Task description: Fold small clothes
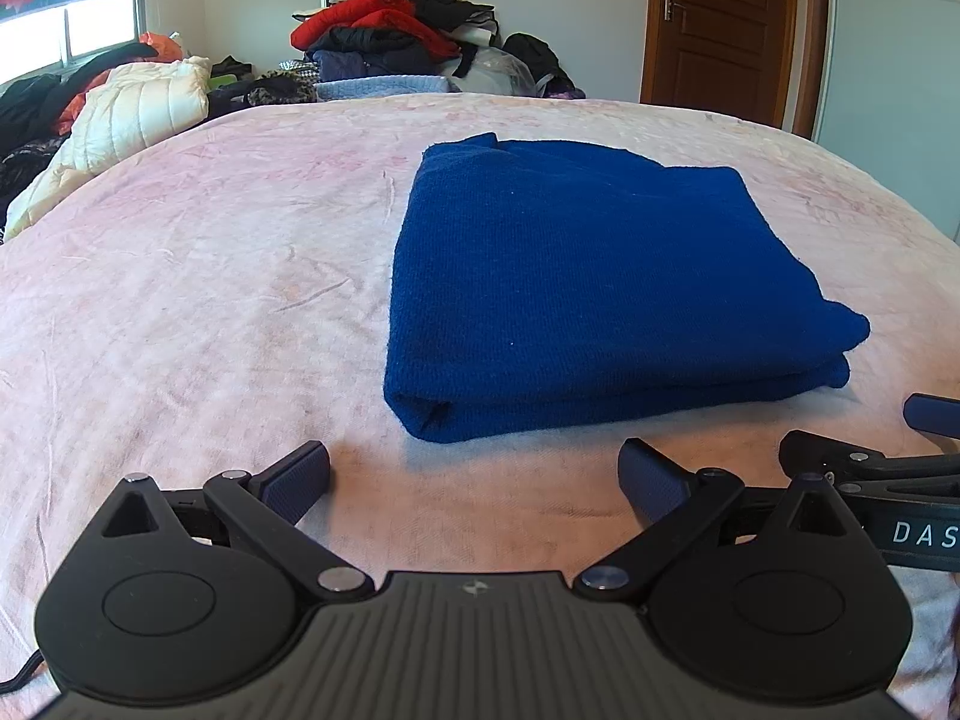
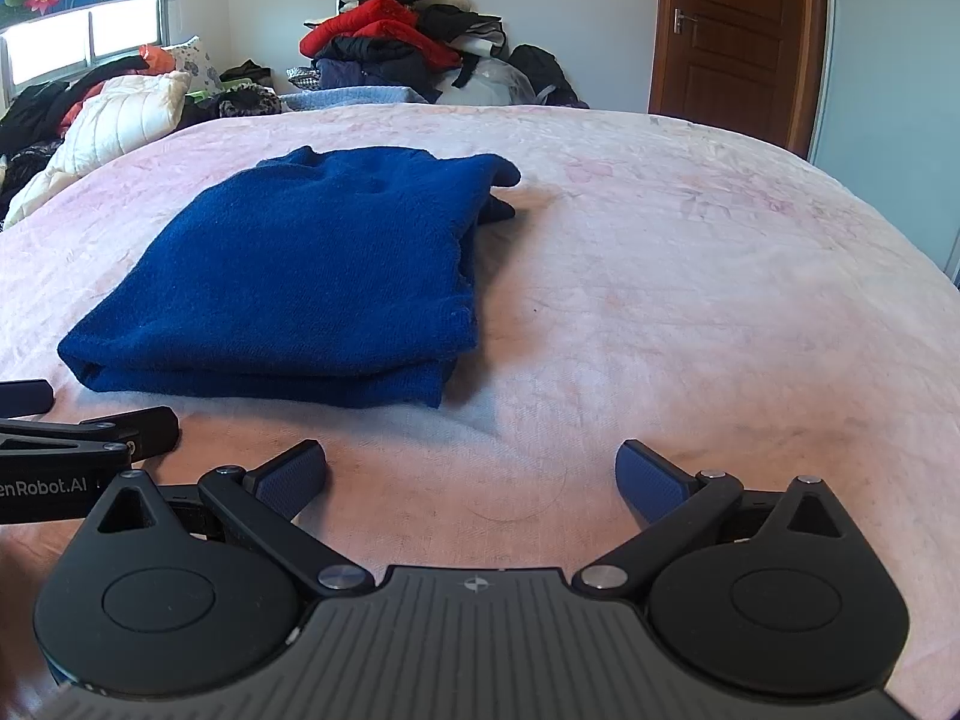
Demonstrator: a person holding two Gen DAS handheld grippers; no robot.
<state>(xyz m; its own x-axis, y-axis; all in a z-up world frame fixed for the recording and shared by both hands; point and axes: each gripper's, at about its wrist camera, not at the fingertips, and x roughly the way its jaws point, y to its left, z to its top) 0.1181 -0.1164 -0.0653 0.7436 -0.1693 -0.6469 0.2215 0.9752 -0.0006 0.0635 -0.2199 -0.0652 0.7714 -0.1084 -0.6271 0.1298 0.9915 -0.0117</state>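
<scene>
A blue knit garment (image 1: 600, 282) lies folded into a thick rectangle on the pink bed cover (image 1: 198, 312). It also shows in the right wrist view (image 2: 300, 276), to the left of centre. My left gripper (image 1: 474, 474) is open and empty, just short of the garment's near folded edge. My right gripper (image 2: 471, 474) is open and empty, over bare bed cover (image 2: 690, 300) to the right of the garment. Each gripper's fingers show at the edge of the other's view, the right one on the right (image 1: 870, 462) and the left one on the left (image 2: 90, 432).
A tall heap of red and dark clothes (image 1: 384, 30) stands beyond the far edge of the bed. A cream quilted jacket (image 1: 126, 114) and dark clothes lie at the far left under a window. A brown door (image 1: 720, 24) is at the back right.
</scene>
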